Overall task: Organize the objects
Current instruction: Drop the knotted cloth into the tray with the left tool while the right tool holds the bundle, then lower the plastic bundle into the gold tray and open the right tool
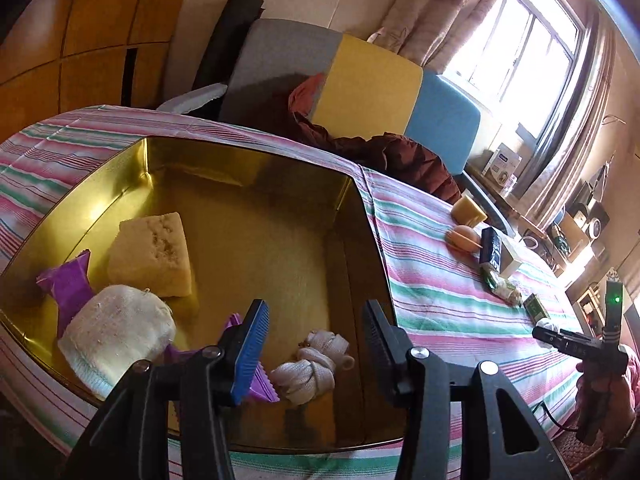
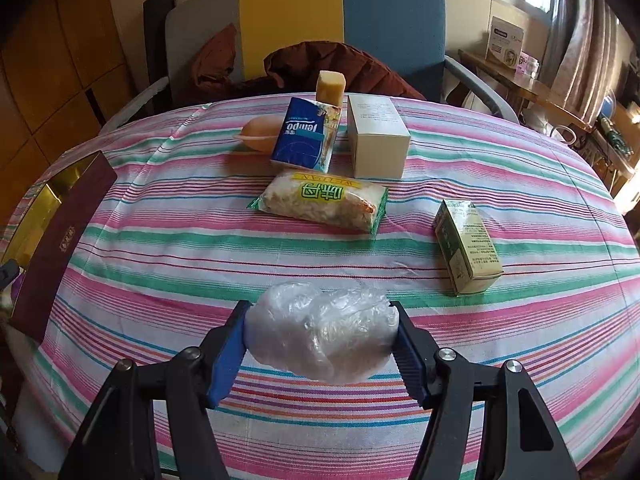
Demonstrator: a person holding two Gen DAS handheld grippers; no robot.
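Observation:
My left gripper (image 1: 316,336) is open and empty, hovering over the near end of a gold tin box (image 1: 248,168). Inside the box lie a yellow sponge (image 1: 154,254), a white cloth roll (image 1: 116,330), a purple wrapper (image 1: 68,286) and a knotted white rope (image 1: 312,366). My right gripper (image 2: 322,330) is shut on a crumpled clear plastic bag (image 2: 322,330), just above the striped tablecloth (image 2: 160,248). Ahead of it lie a green snack packet (image 2: 322,200), a blue tissue pack (image 2: 306,136), a white box (image 2: 376,136), a green carton (image 2: 466,246), a yellow block (image 2: 330,86) and an egg-shaped item (image 2: 262,132).
The box's dark red outer wall (image 2: 56,248) stands at the left edge of the right wrist view. A chair with grey, yellow and blue back panels (image 2: 344,20) holds a dark red jacket (image 2: 320,64) beyond the table. Shelves and a window are at the right.

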